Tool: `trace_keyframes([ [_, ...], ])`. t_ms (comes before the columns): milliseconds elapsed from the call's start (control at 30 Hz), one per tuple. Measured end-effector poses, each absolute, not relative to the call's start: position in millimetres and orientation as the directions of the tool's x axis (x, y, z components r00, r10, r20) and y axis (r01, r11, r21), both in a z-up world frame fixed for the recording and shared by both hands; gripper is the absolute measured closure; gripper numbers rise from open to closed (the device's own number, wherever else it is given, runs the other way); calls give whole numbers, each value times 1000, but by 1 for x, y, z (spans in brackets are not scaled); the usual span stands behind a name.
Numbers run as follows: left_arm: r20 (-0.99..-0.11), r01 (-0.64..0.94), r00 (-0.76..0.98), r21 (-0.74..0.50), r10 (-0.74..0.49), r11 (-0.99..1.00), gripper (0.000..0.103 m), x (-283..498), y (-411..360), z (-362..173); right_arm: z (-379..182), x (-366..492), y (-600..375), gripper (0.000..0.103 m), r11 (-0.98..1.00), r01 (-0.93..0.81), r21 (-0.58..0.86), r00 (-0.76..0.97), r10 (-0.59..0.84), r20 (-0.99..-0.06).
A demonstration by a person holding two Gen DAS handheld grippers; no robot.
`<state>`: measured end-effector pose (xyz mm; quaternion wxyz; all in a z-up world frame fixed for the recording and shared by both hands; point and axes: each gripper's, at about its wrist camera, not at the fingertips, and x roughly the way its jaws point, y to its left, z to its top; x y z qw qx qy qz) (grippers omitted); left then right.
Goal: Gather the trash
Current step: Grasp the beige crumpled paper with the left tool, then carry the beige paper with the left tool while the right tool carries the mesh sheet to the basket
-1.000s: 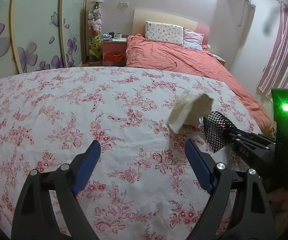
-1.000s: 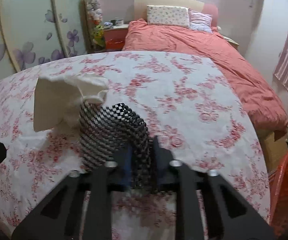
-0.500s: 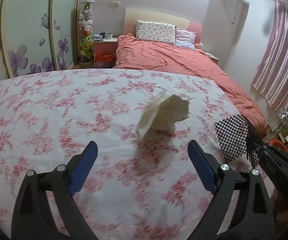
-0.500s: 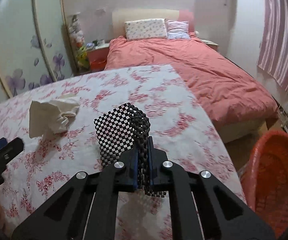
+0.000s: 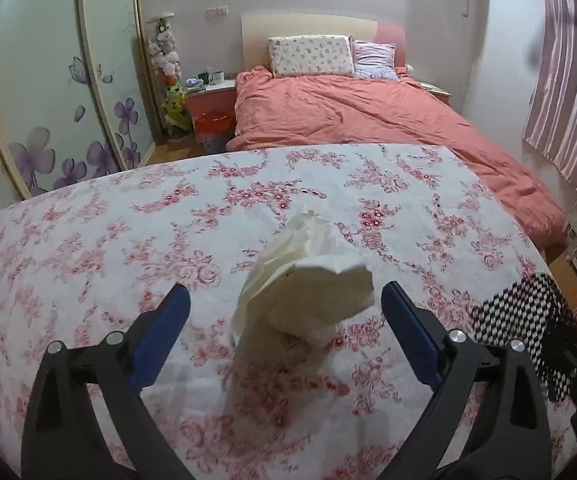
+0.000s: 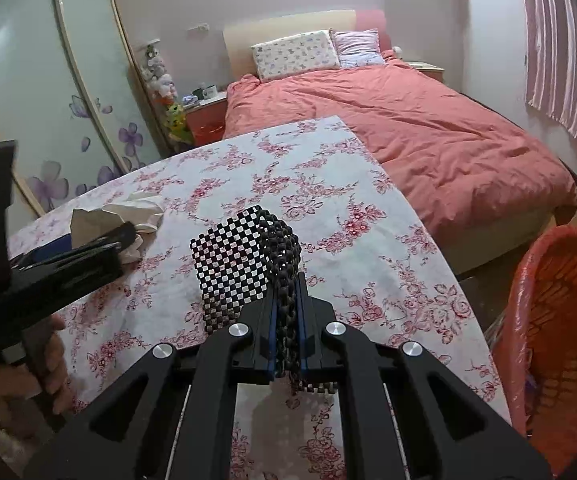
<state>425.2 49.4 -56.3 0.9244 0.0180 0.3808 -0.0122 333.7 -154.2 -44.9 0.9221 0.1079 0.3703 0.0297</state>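
Tissue (image 5: pixel 308 288) sits between my open left tool (image 5: pixel 284 312), so I close gently low while the right tool (image 6: pixel 286 320) grips checkered mesh (image 6: pixel 240 260).

Crumpled white tissue (image 5: pixel 308 284) on floral tablecloth; checkered mesh (image 6: pixel 240 260) clamped upright.

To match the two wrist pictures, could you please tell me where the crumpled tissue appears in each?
Left wrist: crumpled tissue at centre, between the open left tool's blue pads.
Right wrist: at left, partly behind the left tool.
Shared landmark: checkered mesh scrap held by the right tool.
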Motion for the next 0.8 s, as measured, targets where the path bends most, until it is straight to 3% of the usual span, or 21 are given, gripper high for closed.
trace_keyframes([
  [133,-708,57,706,35,-15,998,29,431,44,-57,-47,333,-156,95,972,22,233,720,146,-678],
  [200,-722,71,692,31,-27,997,48,434,42,-60,-46,332,-156,95,972,22,235,721,147,-678],
  [300,-729,70,683,16,-36,997,58,435,44,-61,-46,331,-157,95,971,27,237,726,143,-673],
  [800,-684,121,719,-53,-124,991,63,376,44,-32,-22,289,-180,95,965,83,247,771,95,-630],
])
